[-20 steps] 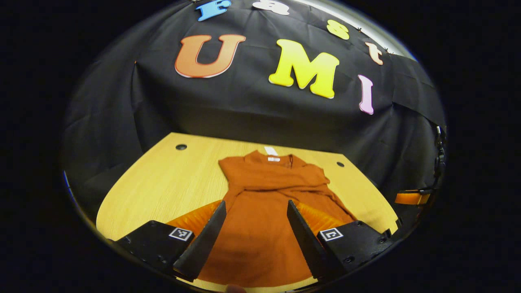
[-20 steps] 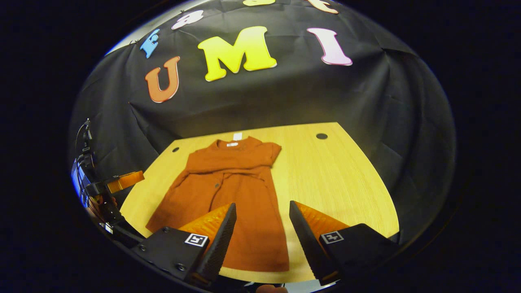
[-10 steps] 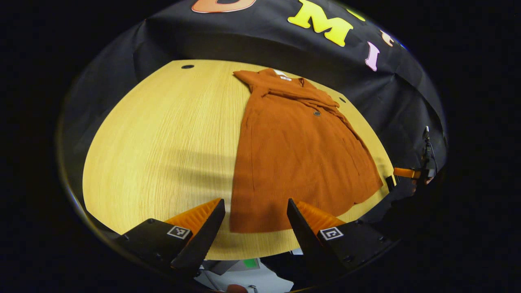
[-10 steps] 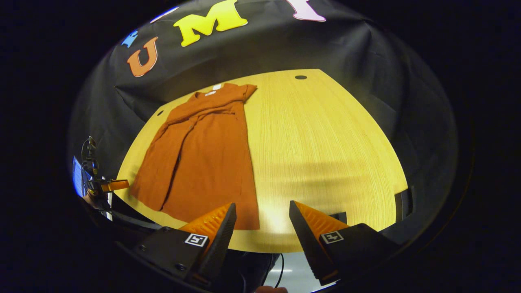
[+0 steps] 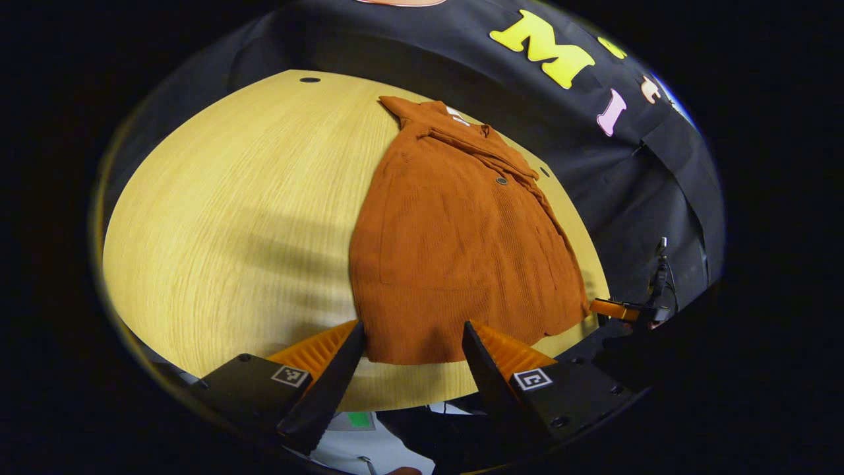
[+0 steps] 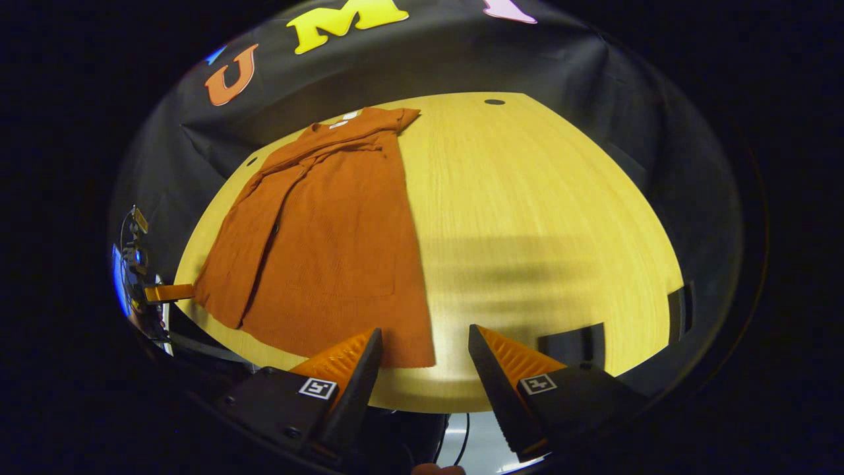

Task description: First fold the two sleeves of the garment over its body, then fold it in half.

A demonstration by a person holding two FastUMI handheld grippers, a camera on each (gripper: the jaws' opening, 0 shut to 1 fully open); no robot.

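- Left gripper view: the garment (image 5: 455,244) lies flat on the wooden table (image 5: 231,218), collar toward the table's far edge, hem at its near edge. Both sleeves appear already folded across the upper body.
- The left gripper (image 5: 412,340) hangs just short of the hem's near corner, fingers spread wide — nothing between them, no contact with the cloth.
- Handling, as judged: a soft, light, ribbed knit; limp, not slippery on the wood. A grip on the hem corner should lift one clean layer; a grip mid-panel risks bunching.
- Writing: a small white tag (image 5: 455,113) sits at the collar, too small to read. A dark button (image 5: 502,180) shows on the chest.
- Right gripper view: the garment (image 6: 330,231) occupies the table's (image 6: 541,198) left part, with its hem along the near edge.
- The right gripper (image 6: 422,343) stands over the hem's other corner, fingers wide apart and empty.
- The other gripper (image 6: 165,291) shows beside the far hem corner — its opening cannot be judged here.
- The collar tag (image 6: 344,119) is again illegible.
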